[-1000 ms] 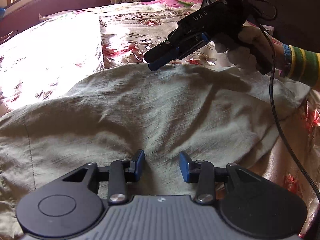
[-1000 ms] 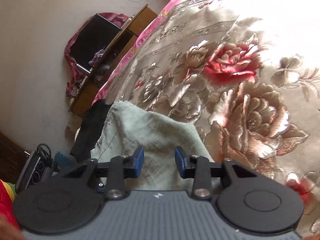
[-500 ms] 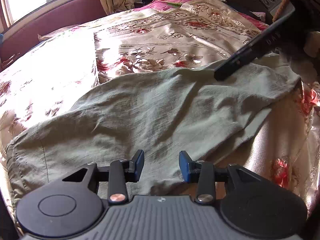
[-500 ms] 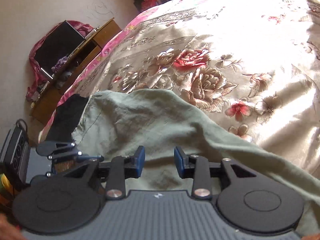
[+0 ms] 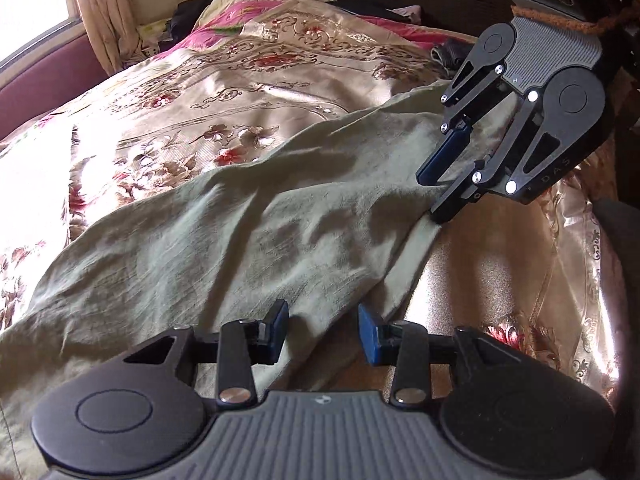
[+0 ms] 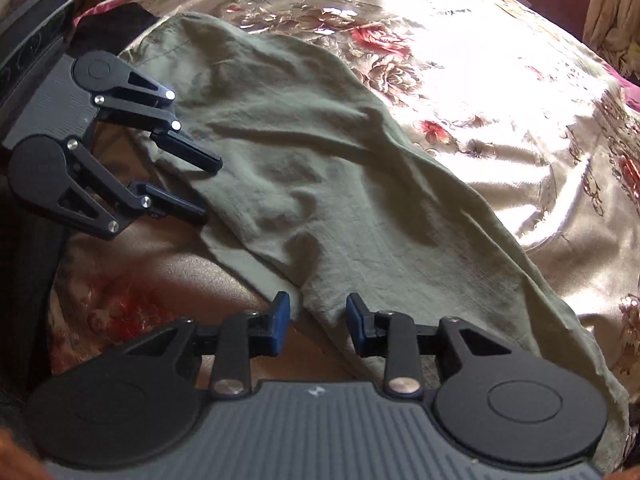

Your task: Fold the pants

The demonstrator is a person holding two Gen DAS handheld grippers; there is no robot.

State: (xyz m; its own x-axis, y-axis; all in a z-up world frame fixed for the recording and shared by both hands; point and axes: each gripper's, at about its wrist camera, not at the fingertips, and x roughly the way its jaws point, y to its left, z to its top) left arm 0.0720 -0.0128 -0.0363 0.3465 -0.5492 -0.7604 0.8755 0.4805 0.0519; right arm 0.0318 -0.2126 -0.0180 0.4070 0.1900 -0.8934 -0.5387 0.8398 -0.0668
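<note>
Both tongs hang part-open over the near edge of the olive pants [image 5: 248, 240] sprawled across the bed [image 5: 280, 80], left tongs [image 5: 323, 334] and right tongs [image 6: 313, 322] gripping nothing, so next comes pinching that hem.

The black right gripper with blue pads [image 5: 442, 196] has swung down from above the crumpled olive-green cotton pants [image 5: 224, 240] to their near edge, its jaws closing with a hem fold between them. The black left gripper [image 6: 208, 188] has slid toward that same edge by the floral satin bedspread's [image 6: 500, 92] near side.
</note>
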